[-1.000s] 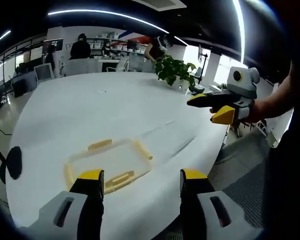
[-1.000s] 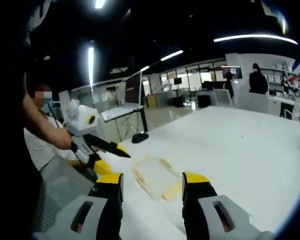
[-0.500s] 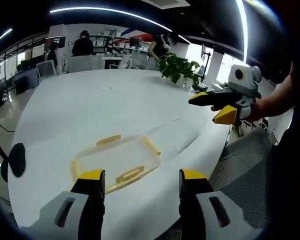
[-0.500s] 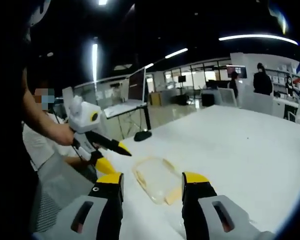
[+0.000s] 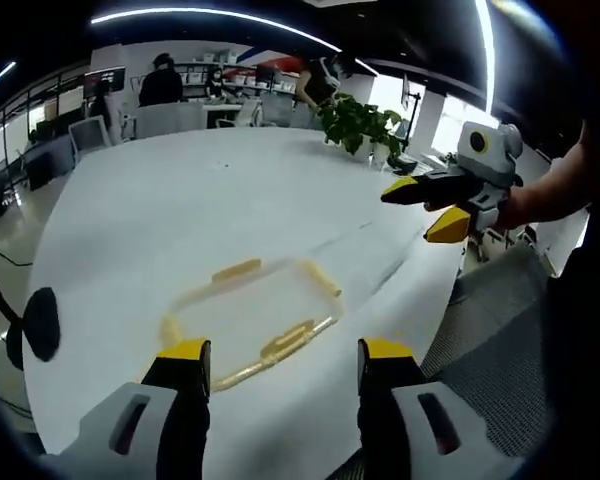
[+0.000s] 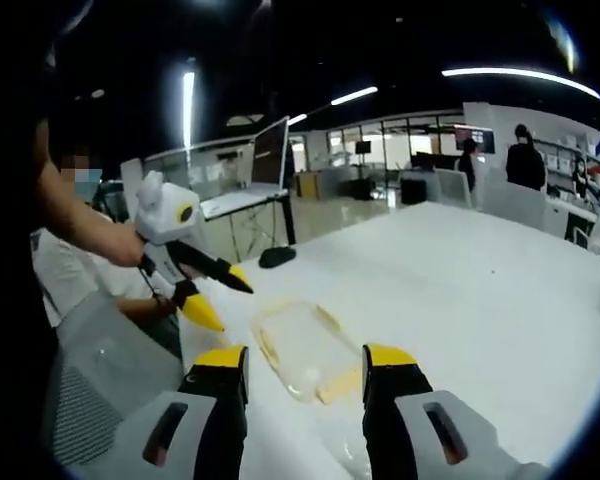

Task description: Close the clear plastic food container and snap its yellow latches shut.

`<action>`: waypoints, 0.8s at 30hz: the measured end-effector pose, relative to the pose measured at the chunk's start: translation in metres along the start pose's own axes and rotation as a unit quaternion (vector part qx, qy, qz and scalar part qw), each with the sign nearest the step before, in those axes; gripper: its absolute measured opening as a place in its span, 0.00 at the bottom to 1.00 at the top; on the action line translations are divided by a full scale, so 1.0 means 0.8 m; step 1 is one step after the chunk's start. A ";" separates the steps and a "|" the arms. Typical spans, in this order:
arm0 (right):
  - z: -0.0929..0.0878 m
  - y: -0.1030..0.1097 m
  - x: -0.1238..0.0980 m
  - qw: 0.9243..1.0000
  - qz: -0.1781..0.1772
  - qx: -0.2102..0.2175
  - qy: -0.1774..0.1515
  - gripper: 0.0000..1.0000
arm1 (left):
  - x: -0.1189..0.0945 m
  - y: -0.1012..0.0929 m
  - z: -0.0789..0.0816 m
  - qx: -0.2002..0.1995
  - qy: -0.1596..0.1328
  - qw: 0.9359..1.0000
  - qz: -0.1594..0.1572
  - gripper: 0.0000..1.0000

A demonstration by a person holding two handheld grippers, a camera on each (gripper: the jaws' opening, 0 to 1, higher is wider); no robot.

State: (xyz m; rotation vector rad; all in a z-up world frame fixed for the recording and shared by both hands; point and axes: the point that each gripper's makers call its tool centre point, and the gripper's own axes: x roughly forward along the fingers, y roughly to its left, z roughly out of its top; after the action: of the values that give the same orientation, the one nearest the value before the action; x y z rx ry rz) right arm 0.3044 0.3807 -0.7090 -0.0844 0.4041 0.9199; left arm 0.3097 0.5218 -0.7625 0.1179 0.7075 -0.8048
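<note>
White and broad, the surface (image 5: pixel 180 210) sits in an open office and carries the clear container (image 5: pixel 248 318) close to its near edge. On the left gripper (image 5: pixel 276 362) the jaws are spread wide and hold nothing, hanging just short of the container; on the right gripper (image 6: pixel 304 366) they are likewise apart and empty, above it. Yellow latches (image 6: pixel 338 385) look unsnapped. This seems the approach; next, one gripper should probably steady the lid while the other presses a latch down.

The clear container (image 5: pixel 252 315) blurs into the white table (image 5: pixel 180 220); whether its yellow latches (image 5: pixel 237 270) are snapped is unreadable.
</note>
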 end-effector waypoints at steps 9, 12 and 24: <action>-0.005 -0.003 0.004 1.000 -0.002 -0.001 0.011 0.43 | 0.003 0.013 -0.001 -0.002 0.011 1.000 -0.002 0.59; -0.004 -0.003 0.008 1.000 -0.002 -0.004 0.012 0.43 | 0.004 0.018 -0.003 0.004 0.017 1.000 -0.002 0.58; -0.006 -0.005 0.025 0.999 0.003 -0.017 0.029 0.43 | 0.002 0.035 -0.004 0.003 0.028 1.000 -0.012 0.58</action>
State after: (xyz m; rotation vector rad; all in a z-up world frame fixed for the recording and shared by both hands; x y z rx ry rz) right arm 0.3166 0.3921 -0.7215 -0.1412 0.4429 0.9315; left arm 0.3279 0.5417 -0.7706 0.1372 0.7611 -0.8295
